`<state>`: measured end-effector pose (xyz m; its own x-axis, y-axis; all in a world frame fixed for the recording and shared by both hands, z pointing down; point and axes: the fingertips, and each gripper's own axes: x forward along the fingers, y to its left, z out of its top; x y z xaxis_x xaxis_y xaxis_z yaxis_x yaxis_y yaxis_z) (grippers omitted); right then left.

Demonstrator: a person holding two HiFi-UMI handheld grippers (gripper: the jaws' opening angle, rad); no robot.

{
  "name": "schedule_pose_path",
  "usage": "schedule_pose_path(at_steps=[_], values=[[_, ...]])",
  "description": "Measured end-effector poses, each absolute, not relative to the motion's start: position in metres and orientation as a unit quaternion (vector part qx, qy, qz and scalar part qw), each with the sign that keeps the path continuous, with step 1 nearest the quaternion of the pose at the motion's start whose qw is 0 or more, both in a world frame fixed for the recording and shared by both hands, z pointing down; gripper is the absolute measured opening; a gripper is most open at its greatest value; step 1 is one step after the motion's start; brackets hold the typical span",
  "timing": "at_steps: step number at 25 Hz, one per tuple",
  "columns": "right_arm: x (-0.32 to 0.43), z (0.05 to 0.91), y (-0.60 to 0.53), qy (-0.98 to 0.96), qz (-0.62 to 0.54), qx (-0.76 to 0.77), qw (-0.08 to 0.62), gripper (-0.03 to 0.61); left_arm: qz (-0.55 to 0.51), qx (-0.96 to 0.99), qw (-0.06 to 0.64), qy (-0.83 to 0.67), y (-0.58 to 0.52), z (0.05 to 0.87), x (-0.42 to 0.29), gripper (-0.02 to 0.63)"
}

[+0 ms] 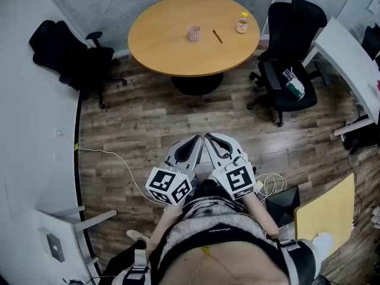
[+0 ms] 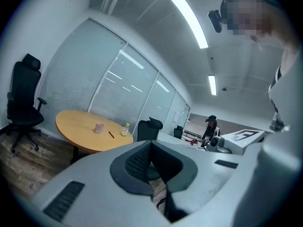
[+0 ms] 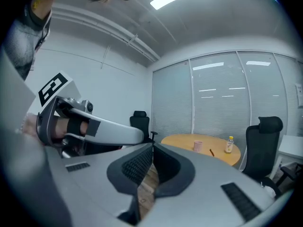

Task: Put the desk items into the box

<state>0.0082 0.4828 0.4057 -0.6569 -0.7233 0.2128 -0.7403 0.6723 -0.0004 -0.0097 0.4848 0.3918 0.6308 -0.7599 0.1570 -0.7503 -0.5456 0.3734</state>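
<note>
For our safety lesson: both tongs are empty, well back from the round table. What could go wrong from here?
1. The white cable lies on the wooden floor near the person's feet; a foot could catch it on the way to the round wooden table.
2. The thin brown stick lies flat there: hard to pinch, may roll.
3. No box shows in any view.

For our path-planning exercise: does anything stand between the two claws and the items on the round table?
Nothing visible does. Only wooden floor lies between the left claw, right claw and round table bearing the pink cup, pencil and bottle.
</note>
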Motion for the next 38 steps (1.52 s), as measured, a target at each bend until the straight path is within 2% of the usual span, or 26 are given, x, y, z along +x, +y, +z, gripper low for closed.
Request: schedule_pose_path(at_steps=[17,38], values=[[0.018,0.410,0.478,-0.906,0.041,0.408,0.100,0.025,-0.005,0.879,0.214,-0.426,0.478,0.399,-0.001,0.002],[-0.031,0.412,0.347,-0.895,0.033,0.432,0.107,0.025,-0.010,0.890,0.215,-0.403,0.346,0.404,-0.054,0.002]])
